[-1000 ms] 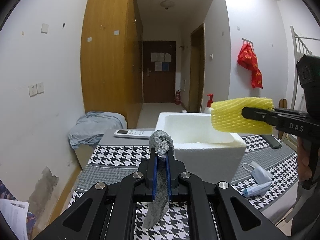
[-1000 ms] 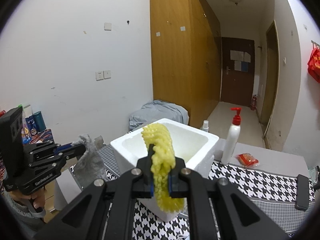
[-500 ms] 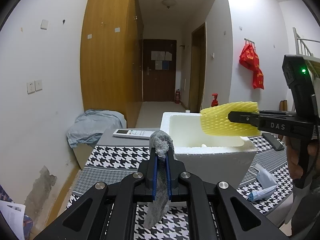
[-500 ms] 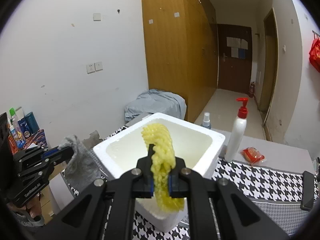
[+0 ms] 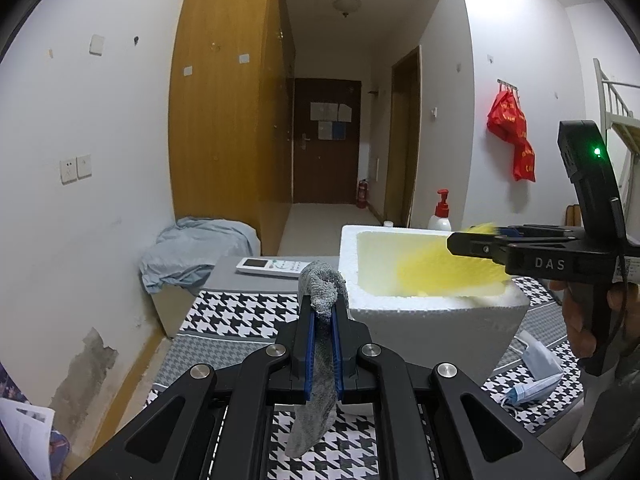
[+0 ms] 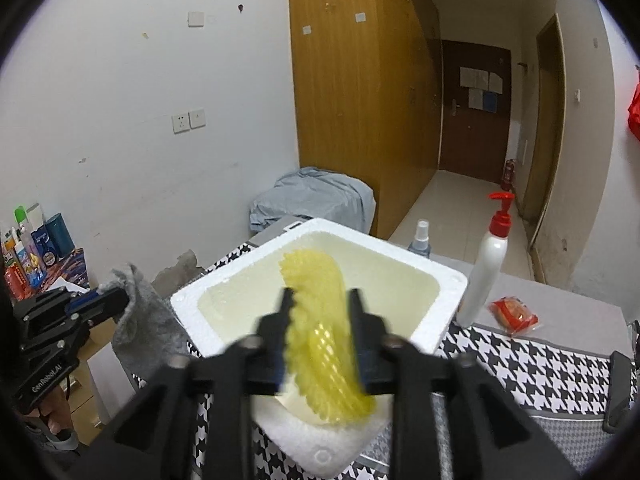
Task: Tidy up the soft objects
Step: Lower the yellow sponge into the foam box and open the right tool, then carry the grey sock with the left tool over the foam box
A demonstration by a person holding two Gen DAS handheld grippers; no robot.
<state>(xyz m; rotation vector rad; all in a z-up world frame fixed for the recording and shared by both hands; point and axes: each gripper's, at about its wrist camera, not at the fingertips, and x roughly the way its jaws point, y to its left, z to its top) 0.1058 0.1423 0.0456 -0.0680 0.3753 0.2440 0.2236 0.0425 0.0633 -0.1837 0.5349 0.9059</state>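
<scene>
**Yellow foam net over the white box, grey cloth held at its side**

A white-walled room runs back past a tall wooden wardrobe [image 5: 232,120] to a dark door [image 5: 326,140] at the end of a corridor. In front lies a surface [image 5: 240,316] covered with black-and-white houndstooth cloth.

At the far left of the right wrist view, bottles and cartons [image 6: 32,240] crowd low against the wall. Next comes the left claw [image 5: 322,332], pressed together on a grey cloth [image 5: 320,344]; the cloth bunches above the blue pads and hangs limp below them, just beside the left wall of the box. Behind it, a crumpled blue-grey sheet [image 5: 196,248] covers a low piece by the wardrobe, and a white remote control [image 5: 272,266] lies on the grey strip of the surface.

The white foam box [image 5: 432,312] stands open in the middle. The right claw [image 6: 320,312] reaches over its near rim, its jaws having just been opening; a yellow foam net [image 6: 320,332], blurred, sits loose between the spread fingers and tips into the box.

Right of the box stand a small spray bottle [image 6: 420,236] and a white pump bottle with a red top [image 6: 490,264], then a red snack packet [image 6: 516,314]. A face mask [image 5: 536,372] lies at the near right, and red bags [image 5: 514,136] hang on the right wall.
</scene>
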